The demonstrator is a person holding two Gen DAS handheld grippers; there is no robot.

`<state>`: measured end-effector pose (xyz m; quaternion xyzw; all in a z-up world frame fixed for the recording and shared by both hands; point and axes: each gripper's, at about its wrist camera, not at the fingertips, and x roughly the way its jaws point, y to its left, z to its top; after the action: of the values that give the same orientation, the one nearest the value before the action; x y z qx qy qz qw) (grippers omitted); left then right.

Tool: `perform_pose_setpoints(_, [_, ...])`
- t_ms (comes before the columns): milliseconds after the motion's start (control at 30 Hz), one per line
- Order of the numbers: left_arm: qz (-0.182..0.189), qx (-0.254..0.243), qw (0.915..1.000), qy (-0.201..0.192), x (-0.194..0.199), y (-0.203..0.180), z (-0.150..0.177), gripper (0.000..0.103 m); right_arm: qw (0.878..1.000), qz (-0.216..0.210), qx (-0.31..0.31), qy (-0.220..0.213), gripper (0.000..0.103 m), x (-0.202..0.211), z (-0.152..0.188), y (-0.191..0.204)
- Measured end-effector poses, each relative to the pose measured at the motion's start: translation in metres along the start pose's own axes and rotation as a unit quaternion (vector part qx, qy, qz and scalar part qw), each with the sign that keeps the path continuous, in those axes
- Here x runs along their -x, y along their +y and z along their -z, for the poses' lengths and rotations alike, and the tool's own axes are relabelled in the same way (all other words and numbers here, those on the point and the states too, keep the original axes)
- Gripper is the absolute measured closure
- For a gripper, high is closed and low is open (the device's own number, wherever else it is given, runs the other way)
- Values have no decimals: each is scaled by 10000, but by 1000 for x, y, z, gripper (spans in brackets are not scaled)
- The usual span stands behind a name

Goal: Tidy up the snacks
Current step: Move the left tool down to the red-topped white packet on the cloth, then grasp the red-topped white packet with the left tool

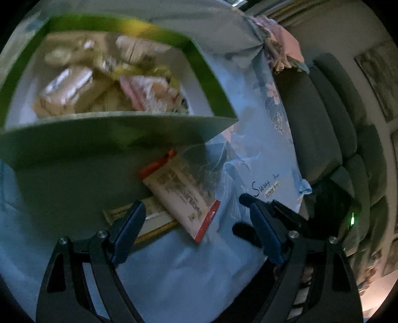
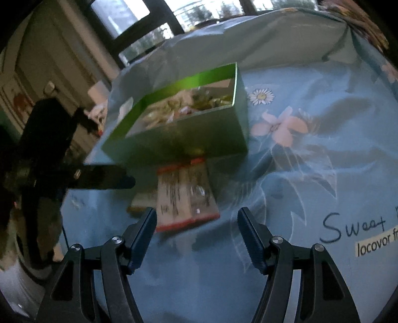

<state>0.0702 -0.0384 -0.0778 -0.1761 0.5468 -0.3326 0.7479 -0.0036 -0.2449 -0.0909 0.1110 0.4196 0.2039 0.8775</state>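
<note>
Both grippers gape, empty: right gripper [image 2: 196, 238], left gripper [image 1: 194, 223]. Red-edged snack packet [image 2: 185, 196] lies just ahead of the right fingers, touching the green box [image 2: 179, 139] front wall. Best to straddle the packet's near edge, pinch flat, then lift over the wall.

Dim, bluish light in both views, daylight from windows [image 2: 139, 22] far left. Strong motion blur on green box [image 2: 189, 124] and snack packet [image 2: 185, 196]. Heavy fisheye bending, black corners. Soft shadows beneath box.
</note>
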Motion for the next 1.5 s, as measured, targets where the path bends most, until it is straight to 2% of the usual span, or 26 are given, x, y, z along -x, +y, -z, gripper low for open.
perform_pose_setpoints(133, [119, 158, 9997, 135, -10, 5, -4, 17, 9985, 285, 440, 130, 35, -6, 9, 11])
perform_pose_setpoints(333, [135, 250, 9995, 152, -16, 9, -11, 17, 9952, 464, 814, 275, 35, -21, 11, 19])
perform_pose_setpoints(667, [218, 349, 9989, 245, -31, 16, -20, 19, 9917, 575, 1095, 351, 35, -33, 8, 27])
perform_pose_setpoints(700, [225, 336, 9989, 231, -30, 15, -21, 21, 9920, 528, 1092, 357, 35, -34, 7, 26])
perform_pose_setpoints(767, [203, 319, 9990, 236, -31, 16, -21, 33, 9933, 410, 1019, 361, 35, -35, 5, 23])
perform_pose_setpoints(833, [182, 340, 9990, 240, -31, 19, -21, 37, 9961, 134, 799, 341, 35, -34, 2, 16])
perform_pose_setpoints(900, [138, 366, 9990, 209, -32, 20, -21, 48, 9979, -143, 521, 366, 35, -34, -3, 6])
perform_pose_setpoints(1033, [-8, 354, 9991, 233, -39, 23, -21, 77, 9968, -646, 122, 449, 35, -34, -9, -13])
perform_pose_setpoints(1233, [332, 700, 9966, 282, -40, 41, -23, 79, 9852, -1569, -582, 386, 35, -41, -13, -43])
perform_pose_setpoints(1300, [293, 638, 9971, 276, -38, 39, -23, 79, 9827, -1680, -702, 336, 41, -42, -13, -48])
perform_pose_setpoints(1367, [183, 496, 9983, 249, -37, 34, -24, 79, 9860, -1495, -631, 374, 58, -49, -14, -46])
perform_pose_setpoints(1400, [153, 459, 9986, 230, -37, 33, -24, 79, 9874, -1402, -630, 374, 62, -51, -13, -46])
perform_pose_setpoints(1500, [197, 507, 9983, 228, -37, 34, -24, 80, 9910, -1134, -593, 402, 87, -53, -12, -46])
